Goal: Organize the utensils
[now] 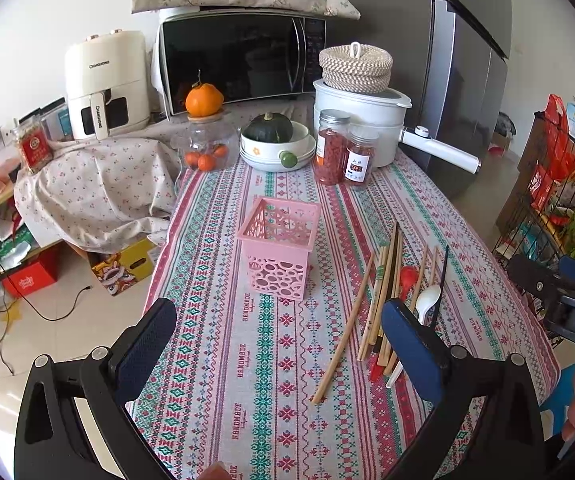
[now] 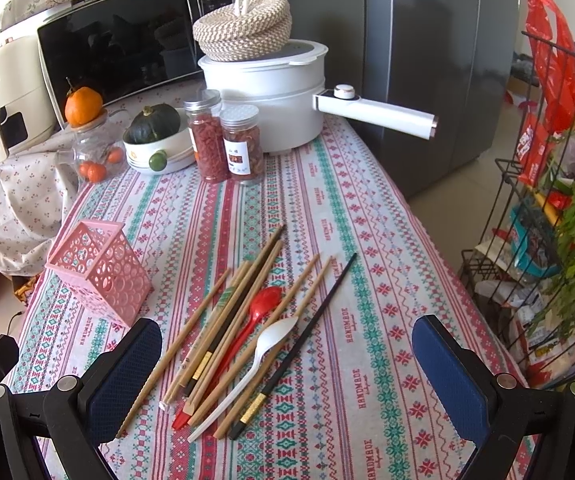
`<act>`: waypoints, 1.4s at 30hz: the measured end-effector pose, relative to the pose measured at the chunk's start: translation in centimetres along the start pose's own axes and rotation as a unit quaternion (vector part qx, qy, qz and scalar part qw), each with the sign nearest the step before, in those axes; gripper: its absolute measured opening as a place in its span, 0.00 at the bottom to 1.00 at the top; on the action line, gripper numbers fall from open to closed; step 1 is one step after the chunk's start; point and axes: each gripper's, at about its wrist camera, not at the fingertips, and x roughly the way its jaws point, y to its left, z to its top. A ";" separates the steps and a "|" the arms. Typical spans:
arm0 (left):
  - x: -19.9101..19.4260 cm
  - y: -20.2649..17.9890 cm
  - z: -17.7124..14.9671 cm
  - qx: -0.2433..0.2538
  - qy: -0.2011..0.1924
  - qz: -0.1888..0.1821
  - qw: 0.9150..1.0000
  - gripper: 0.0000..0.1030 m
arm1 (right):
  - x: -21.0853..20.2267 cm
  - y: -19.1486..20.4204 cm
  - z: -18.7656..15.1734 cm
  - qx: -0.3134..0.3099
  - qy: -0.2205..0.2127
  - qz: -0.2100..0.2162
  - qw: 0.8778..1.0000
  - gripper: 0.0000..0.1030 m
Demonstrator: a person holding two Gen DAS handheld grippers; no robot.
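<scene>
In the left wrist view, the left gripper (image 1: 277,344) is held above the patterned tablecloth (image 1: 263,360) with its fingers spread wide and nothing between them. The pink holder (image 1: 281,246) stands upright at about twelve o'clock from the gripper, and nothing can be seen inside it. The utensils, wooden chopsticks (image 1: 343,336) and a white spoon (image 1: 426,300) among them, are spread at roughly two o'clock, partly hidden behind the right-hand finger. A jar of red contents (image 1: 330,148) is seen farther back, beyond the holder.

In the right wrist view, the right gripper (image 2: 287,364) is likewise held wide apart and empty, low over the table. The pile lies directly ahead at twelve o'clock: wooden chopsticks (image 2: 191,322), a red spoon (image 2: 253,316), a white spoon (image 2: 261,350) and a black chopstick (image 2: 311,330), several of them overlapping. The pink holder (image 2: 101,270) stands at about ten o'clock, well apart from the pile.

The sorting is judged to be at its very start, with no utensil yet lifted. A single piece would next have to be closed on, probably an outlying chopstick, since the crossed ones are likely to be dragged along; it would then have to be tipped upright over the holder's opening.
</scene>
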 end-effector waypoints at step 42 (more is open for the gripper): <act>6.8 -9.2 4.9 0.130 0.121 -0.096 0.979 0.66 | 1.9 -4.7 5.3 -0.010 0.066 0.000 0.998 0.97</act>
